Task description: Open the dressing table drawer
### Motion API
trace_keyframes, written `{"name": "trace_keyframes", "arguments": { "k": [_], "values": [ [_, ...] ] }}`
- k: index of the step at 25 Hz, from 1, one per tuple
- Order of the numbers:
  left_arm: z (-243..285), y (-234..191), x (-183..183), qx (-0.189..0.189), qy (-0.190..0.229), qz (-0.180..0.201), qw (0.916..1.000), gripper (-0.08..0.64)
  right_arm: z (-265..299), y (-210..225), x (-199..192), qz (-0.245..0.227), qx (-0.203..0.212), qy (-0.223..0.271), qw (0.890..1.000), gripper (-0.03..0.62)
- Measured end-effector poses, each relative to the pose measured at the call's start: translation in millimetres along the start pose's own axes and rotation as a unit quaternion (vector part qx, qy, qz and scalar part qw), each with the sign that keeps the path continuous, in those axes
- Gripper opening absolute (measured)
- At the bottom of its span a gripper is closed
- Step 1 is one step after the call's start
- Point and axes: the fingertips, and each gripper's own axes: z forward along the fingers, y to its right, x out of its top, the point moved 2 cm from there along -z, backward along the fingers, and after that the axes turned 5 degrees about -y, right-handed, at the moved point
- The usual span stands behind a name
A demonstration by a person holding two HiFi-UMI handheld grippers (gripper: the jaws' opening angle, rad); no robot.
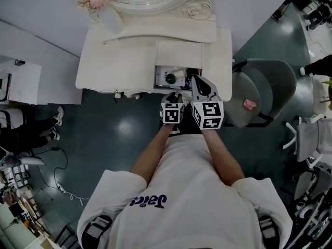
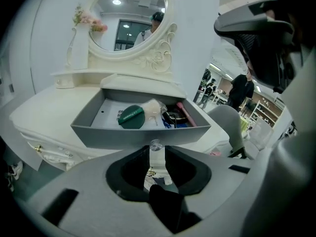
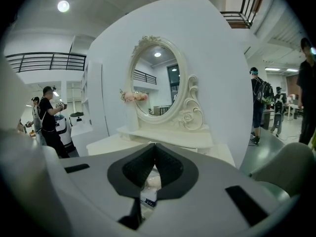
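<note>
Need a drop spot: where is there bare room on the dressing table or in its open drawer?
Bare: the tabletop left of the drawer, out to its left edge, and the drawer floor by its left wall, beside the green compact. Crowded: the drawer's right half, with a clear bag and a pink stick.
</note>
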Motion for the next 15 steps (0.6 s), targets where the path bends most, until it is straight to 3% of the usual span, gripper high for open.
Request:
{"name": "trace_keyframes", "arguments": {
  "k": [6,11,15],
  "values": [
    [-27,10,15,-0.007,0.033,-0.001,0.9994,0.094,-9,0,7,0.005,-0.006,0.016,1.0,0.011],
    [-66,9,50,-0.006,0.102,0.001,0.9948,0.093,-22,-3,20,-0.002,-0.011,0.036,0.999,0.01],
    [-102,5,86,-0.005,0.165,0.004,0.9863,0.092,-35,0,35,-0.006,-0.018,0.055,0.998,0.011]
  ]
}}
